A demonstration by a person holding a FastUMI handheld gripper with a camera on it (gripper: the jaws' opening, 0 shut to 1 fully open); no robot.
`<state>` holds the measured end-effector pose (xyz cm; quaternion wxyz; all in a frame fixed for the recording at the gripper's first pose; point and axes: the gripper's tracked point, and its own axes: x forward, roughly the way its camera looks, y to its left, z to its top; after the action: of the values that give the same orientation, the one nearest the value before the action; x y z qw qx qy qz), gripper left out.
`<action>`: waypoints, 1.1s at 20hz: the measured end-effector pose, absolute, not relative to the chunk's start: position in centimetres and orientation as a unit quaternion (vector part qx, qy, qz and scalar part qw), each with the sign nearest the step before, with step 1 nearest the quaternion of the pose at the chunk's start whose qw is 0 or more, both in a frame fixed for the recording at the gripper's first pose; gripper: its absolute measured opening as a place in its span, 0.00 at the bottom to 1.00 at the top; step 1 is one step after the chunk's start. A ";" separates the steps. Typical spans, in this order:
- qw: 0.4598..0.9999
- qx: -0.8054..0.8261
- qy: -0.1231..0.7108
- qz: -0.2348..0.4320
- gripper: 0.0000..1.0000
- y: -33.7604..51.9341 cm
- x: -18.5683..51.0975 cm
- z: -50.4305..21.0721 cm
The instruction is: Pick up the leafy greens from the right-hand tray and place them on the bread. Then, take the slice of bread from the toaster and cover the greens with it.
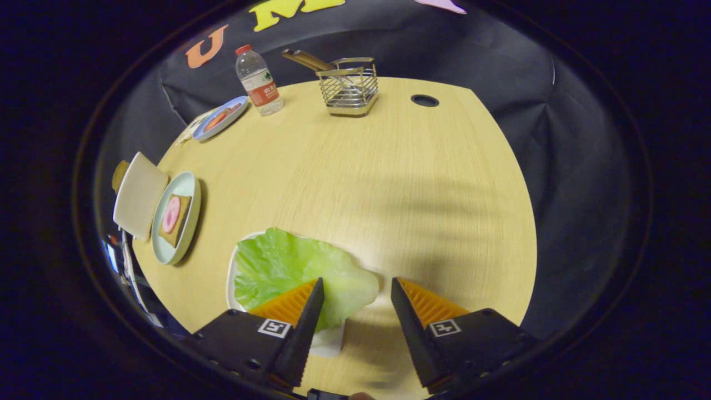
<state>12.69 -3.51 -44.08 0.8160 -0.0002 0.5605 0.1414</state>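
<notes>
Your tool (355,291) is spread wide, nothing between its fingers. The leafy greens (289,272) lie on a white tray (230,278) on the surface (389,183), and the leaf's right edge reaches into the gap while the left finger overlaps its near part. I cannot tell whether that finger touches the leaf or rides above it.

The bread (176,219) sits on a pale plate (186,183) well to the left, topped with a pink round slice (171,215). Just beyond that plate stands a cream block that I take to be the toaster (139,194); no slice can be made out in it from here.

Risks, as judged:
- The tool is offset right of the leaf. Closing now would likely catch only the thin edge, which could tear or slip out on the lift.
- Descending with the left finger over the leaf could pin it to the tray and drag the tray along.
- A limp leaf may fold or droop in transit and land off the bread.
- Low carry leftward risks clipping the plate rim.

The water bottle (258,80), wire basket (350,86) and blue plate (221,118) stand well apart, out of the path.
</notes>
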 end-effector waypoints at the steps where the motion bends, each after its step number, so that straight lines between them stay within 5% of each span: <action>1: 0.815 -0.007 0.562 0.140 0.67 -3.5 12.6 -44.3; 4: 0.822 -0.032 0.555 0.124 0.53 -3.8 12.9 -43.8; 6: 0.829 -0.050 0.545 0.112 0.31 -4.2 13.2 -43.5; 7: 0.832 -0.057 0.541 0.111 0.31 -4.1 13.3 -43.3; 10: 0.836 -0.053 0.536 0.110 0.03 -3.8 13.0 -42.2; 22: 0.863 0.034 0.495 0.097 0.00 -0.6 11.4 -33.8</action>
<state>11.43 -0.63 -33.82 0.8630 0.0339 0.4946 0.0972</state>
